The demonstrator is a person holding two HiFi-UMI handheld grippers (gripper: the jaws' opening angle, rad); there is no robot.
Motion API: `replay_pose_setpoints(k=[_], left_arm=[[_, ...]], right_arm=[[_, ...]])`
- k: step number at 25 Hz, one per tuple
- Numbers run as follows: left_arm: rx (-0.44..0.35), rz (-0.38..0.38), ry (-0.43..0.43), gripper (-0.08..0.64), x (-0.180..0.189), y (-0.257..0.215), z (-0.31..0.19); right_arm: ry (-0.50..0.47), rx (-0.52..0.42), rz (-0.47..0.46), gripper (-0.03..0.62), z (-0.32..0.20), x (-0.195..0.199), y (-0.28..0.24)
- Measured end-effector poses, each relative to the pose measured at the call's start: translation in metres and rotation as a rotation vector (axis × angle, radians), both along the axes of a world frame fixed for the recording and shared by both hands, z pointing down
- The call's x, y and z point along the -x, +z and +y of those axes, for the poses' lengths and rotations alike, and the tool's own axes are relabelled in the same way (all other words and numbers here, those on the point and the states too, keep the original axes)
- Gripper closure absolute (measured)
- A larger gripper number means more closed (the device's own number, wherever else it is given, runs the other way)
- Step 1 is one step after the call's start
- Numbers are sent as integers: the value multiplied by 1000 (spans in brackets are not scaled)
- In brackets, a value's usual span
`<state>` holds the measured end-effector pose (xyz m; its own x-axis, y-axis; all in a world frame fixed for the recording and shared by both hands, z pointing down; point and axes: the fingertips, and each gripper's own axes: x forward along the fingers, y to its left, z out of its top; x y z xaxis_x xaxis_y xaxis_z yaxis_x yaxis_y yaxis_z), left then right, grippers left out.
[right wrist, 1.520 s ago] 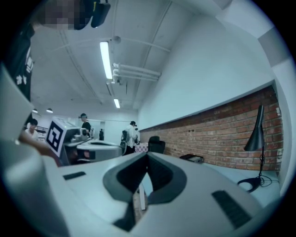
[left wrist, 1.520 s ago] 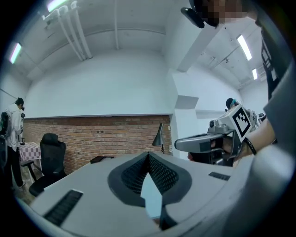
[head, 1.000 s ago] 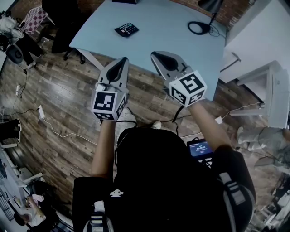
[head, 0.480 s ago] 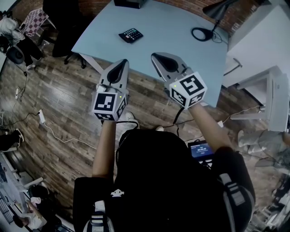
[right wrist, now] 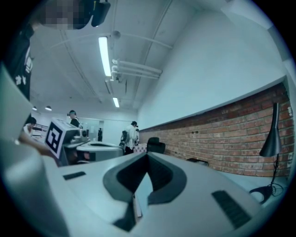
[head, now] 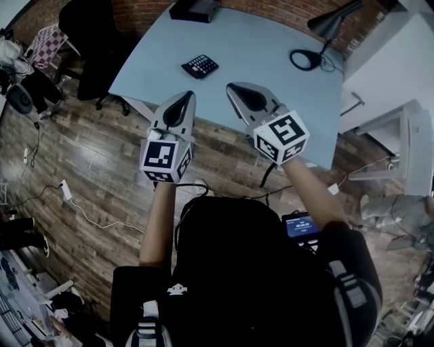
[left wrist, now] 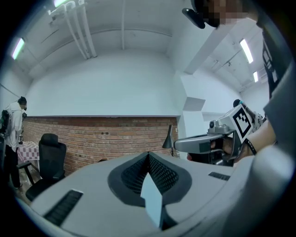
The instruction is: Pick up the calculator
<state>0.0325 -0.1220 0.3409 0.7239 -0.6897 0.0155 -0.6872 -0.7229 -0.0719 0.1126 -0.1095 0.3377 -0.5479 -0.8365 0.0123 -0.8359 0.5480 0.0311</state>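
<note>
The black calculator (head: 200, 66) lies flat on the pale blue table (head: 258, 47), near its left part. My left gripper (head: 188, 96) is held level over the table's near edge, short of the calculator and a little below it in the head view. It is shut, and its jaws (left wrist: 149, 156) hold nothing. My right gripper (head: 230, 86) is beside it to the right, over the near part of the table. It too is shut and empty (right wrist: 147, 156). Neither gripper view shows the calculator.
A black desk lamp (head: 317, 37) stands at the table's far right, and a black box (head: 195, 9) at its far edge. A black office chair (head: 95, 41) is left of the table, white furniture (head: 400, 68) right of it. Cables (head: 74, 200) lie on the wooden floor.
Both grippers have moved forward side by side toward the table, still shut. The table and calculator now sit lower and nearer in the head view.
</note>
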Motion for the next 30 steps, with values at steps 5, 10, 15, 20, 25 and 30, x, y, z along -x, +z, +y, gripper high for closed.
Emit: replay_pose_setpoints(k=[5,10,15,20,25,30], left_arm=[[2,10,27,552,3,1,-26],[14,14,42,552,15,4,-51],[21,15,67,552,31,5,-72],[27,29,93,552,45,8,-91],[42,41,115,552,57,13,-106],[56,43,123,552,68,23,-116]], right_arm=[[24,7,9,588,-26,5,0],[42,17,17,588,-52,16,3],[65,22,22,588,-74,32,2],[90,33,33,588,-90,48,5],[115,55,47,588,-103,59,12],[129,73,59,588,-114,67,23]])
